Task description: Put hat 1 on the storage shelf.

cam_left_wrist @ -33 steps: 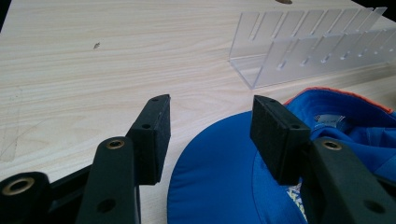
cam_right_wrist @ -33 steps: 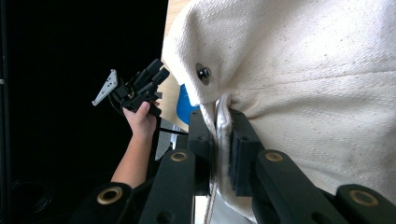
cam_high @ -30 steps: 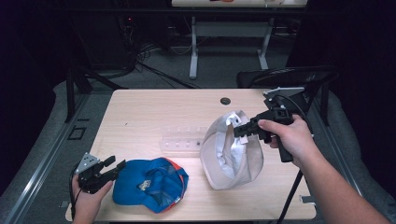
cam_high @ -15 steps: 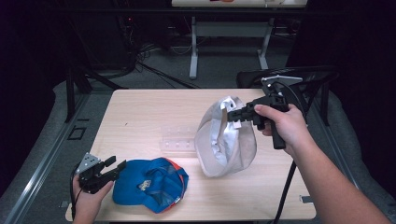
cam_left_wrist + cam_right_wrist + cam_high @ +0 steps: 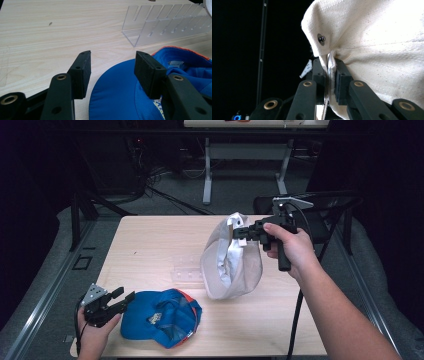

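High view gives me the whole pale wooden table [image 5: 150, 245]: my right gripper [image 5: 243, 233] is over its far right part, clenched on the rim of a cream cloth cap [image 5: 231, 257], which hangs from the jaws with its opening turned left and its lower edge down at the tabletop; whether it rests there I cannot tell. Right gripper view confirms the grip: I see the cap's cream fabric [image 5: 374, 50] pinched tight between both black jaws, a small metal rivet [image 5: 321, 38] just above them. Near the left corner, my left gripper [image 5: 119, 300] sits low by the table edge, released, nothing between its jaws, pointing right at a blue cloth cap with an orange-trimmed brim [image 5: 162, 317] that lies upside down on the near part of the table. From the left gripper view, the jaws stand apart over the blue cap's brim [image 5: 117, 95] without pressing it. A clear plastic slotted rack [image 5: 165, 25] lies on the table beyond the blue cap, between the two caps.
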Action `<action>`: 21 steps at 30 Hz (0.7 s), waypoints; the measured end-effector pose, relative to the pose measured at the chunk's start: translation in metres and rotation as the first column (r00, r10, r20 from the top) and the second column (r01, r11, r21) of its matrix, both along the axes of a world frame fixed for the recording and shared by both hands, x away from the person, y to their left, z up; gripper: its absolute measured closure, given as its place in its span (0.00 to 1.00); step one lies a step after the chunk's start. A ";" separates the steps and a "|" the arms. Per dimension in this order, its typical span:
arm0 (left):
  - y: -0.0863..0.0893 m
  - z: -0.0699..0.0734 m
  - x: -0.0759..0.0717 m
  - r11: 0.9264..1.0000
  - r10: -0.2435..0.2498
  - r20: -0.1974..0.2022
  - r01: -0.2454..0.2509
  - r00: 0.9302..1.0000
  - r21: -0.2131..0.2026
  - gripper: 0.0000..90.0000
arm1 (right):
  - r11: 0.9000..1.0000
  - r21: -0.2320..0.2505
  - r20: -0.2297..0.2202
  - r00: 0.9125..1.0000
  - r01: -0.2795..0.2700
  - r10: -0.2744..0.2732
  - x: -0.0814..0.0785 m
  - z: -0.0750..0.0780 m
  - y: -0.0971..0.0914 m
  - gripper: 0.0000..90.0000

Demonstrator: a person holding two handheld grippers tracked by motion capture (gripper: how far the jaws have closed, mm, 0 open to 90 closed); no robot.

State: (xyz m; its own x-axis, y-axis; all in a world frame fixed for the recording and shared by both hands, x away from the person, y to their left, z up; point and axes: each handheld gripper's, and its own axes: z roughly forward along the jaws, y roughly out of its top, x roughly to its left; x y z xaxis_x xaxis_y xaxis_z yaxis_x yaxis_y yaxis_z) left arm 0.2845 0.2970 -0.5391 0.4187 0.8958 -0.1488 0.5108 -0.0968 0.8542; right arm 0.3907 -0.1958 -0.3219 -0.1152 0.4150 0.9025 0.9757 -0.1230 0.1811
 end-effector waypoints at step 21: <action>-0.005 0.000 -0.001 1.000 -0.015 0.006 0.015 1.000 0.018 0.53 | 0.994 0.092 0.000 0.999 0.050 -0.050 0.030 -0.005 0.022 0.91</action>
State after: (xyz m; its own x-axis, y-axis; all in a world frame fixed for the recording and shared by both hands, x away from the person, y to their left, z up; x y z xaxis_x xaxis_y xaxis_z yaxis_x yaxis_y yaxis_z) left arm 0.2834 0.2921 -0.5390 0.4330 0.8919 -0.1304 0.5037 -0.1195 0.8556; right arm 0.4203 -0.1733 -0.3272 -0.0985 0.3353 0.9369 0.9675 -0.1882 0.1690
